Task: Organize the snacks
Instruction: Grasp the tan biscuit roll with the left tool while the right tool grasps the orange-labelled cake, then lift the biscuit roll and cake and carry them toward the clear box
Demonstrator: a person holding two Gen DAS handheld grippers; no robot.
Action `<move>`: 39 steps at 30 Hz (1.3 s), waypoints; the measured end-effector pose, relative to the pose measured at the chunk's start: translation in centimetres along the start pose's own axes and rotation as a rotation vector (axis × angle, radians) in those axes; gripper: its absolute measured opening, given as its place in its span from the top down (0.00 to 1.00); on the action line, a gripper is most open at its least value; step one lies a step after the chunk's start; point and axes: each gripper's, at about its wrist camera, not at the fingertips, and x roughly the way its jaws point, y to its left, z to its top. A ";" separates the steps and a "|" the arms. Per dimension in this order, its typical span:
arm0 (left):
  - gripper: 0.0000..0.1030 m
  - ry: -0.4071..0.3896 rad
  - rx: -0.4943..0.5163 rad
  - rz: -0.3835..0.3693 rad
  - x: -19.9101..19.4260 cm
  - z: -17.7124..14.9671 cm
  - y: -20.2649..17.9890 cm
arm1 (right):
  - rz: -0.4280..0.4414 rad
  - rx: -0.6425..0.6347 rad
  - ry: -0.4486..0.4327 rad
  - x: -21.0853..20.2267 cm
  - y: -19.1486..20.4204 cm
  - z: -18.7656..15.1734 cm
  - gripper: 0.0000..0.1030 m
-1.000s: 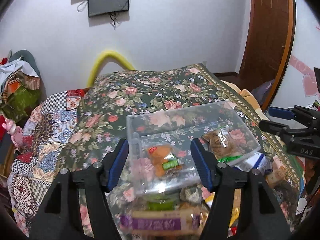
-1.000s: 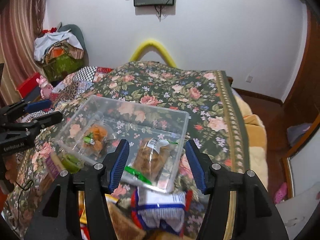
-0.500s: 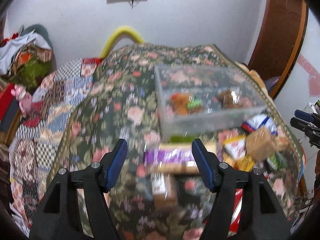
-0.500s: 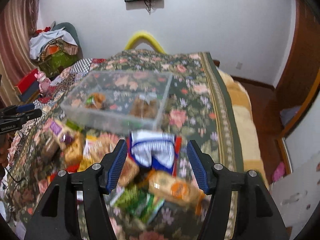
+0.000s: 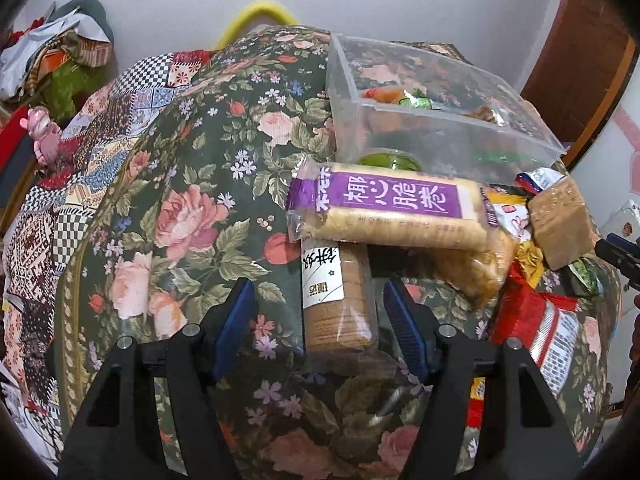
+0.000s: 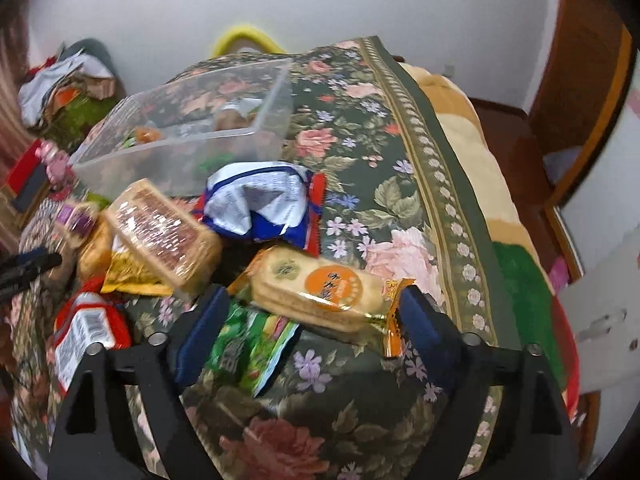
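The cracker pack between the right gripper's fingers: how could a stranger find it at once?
Start from the clear plastic box on the flowered bedspread. In front of it snacks lie in a pile; nearest the right gripper lies the cracker pack, beside a green packet. It alone has a round orange label and orange ends.

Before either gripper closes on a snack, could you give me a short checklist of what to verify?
1. Left gripper open, nothing pinched: ok.
2. Brown biscuit pack between its fingers: ok.
3. Purple-label pack overlaps that pack's far end: not ok.
4. Right gripper has just opened wide: ok.
5. Orange-label cracker pack between its fingers: ok.
6. Clear bin has room: ok.
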 end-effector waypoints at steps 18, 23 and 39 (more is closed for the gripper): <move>0.65 -0.001 0.020 0.023 3.2 0.3 -1.2 | -0.019 0.050 0.026 3.3 -0.3 0.4 0.03; 0.66 0.000 0.012 0.024 2.4 -0.3 -1.1 | -0.019 0.048 0.016 2.8 -0.7 0.2 0.22; 0.66 -0.071 0.000 0.035 -3.2 -1.3 -0.5 | 0.000 0.034 -0.081 -2.1 -0.4 0.4 0.26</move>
